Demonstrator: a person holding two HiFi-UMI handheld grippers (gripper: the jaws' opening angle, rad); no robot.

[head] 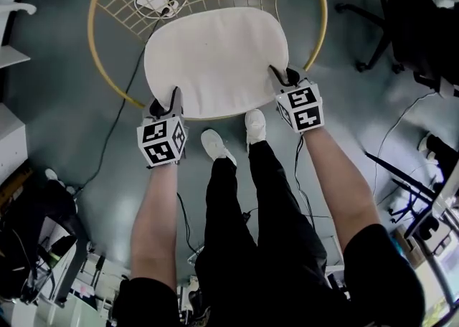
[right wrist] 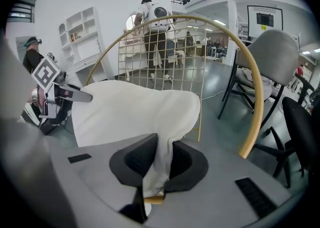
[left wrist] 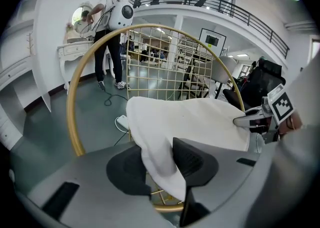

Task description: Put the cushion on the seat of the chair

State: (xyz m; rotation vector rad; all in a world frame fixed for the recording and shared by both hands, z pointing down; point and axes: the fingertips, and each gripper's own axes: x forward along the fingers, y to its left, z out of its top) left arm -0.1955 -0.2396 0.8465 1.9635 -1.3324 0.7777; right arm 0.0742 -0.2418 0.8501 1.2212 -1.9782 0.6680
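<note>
Head view: the white cushion (head: 215,60) is spread over the gold wire chair (head: 97,46), covering the ring's 6 o'clock half. The left gripper (head: 174,96) is at the cushion's 7 o'clock edge and the right gripper (head: 283,74) at its 4 o'clock edge.

Left gripper view: its jaws are clamped on the cushion's folded edge.

Right gripper view: its jaws are pinched tight on the hanging edge.

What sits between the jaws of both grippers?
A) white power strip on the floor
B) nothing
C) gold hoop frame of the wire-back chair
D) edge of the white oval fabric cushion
D: each gripper view shows the white oval fabric cushion running down between the jaws, for the left gripper and the right gripper alike.
</note>
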